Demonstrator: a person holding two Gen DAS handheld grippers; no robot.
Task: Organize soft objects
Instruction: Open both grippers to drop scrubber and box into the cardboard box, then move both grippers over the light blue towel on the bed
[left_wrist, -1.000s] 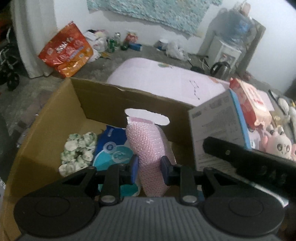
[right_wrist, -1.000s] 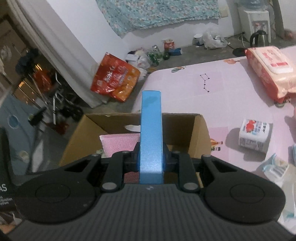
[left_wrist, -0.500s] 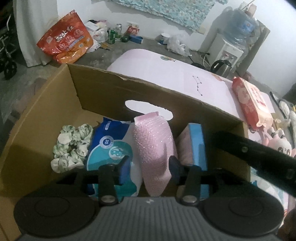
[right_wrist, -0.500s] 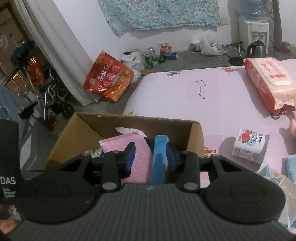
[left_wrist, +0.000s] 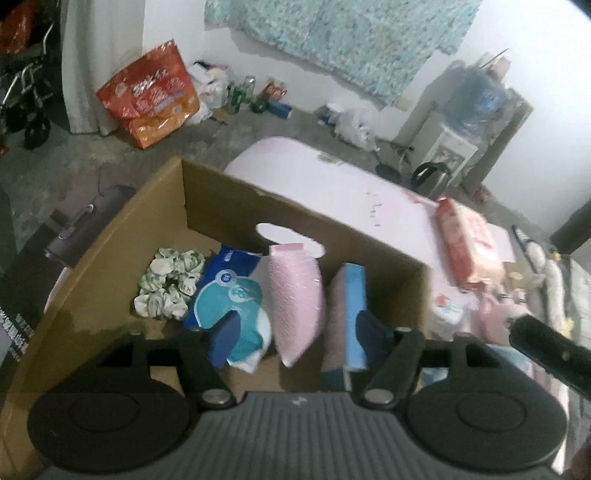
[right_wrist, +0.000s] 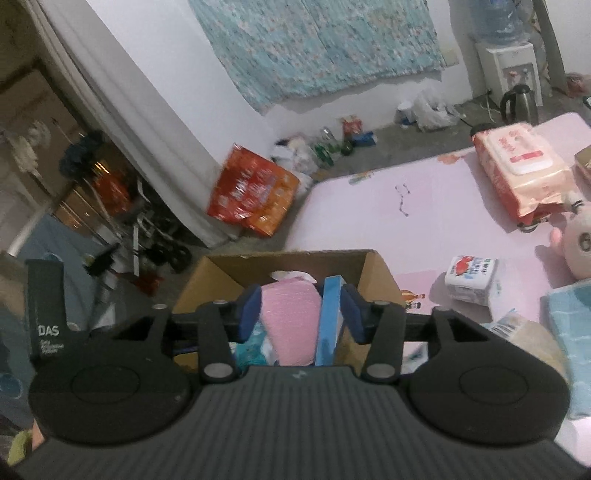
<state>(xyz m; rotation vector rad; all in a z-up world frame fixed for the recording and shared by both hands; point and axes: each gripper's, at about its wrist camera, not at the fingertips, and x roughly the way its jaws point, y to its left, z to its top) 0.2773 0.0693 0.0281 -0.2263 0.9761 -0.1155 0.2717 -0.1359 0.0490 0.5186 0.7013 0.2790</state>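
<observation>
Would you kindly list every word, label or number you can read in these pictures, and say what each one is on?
"DAS": white letters on the black handle, left edge of the right wrist view; the smaller lines under it are blurred.
Orange bag: print unreadable.
Wipes pack: label unreadable.
Small white pack: print unreadable.
Blue pack in the box: badge number unreadable.

In my brown cardboard box (left_wrist: 110, 258) I count four things: one green-and-white fabric scrunchie (left_wrist: 168, 282), one blue-and-white tissue pack (left_wrist: 231, 295), one pink bubble-wrap pouch (left_wrist: 295, 295), one blue-edged flat box (left_wrist: 354, 295).
</observation>
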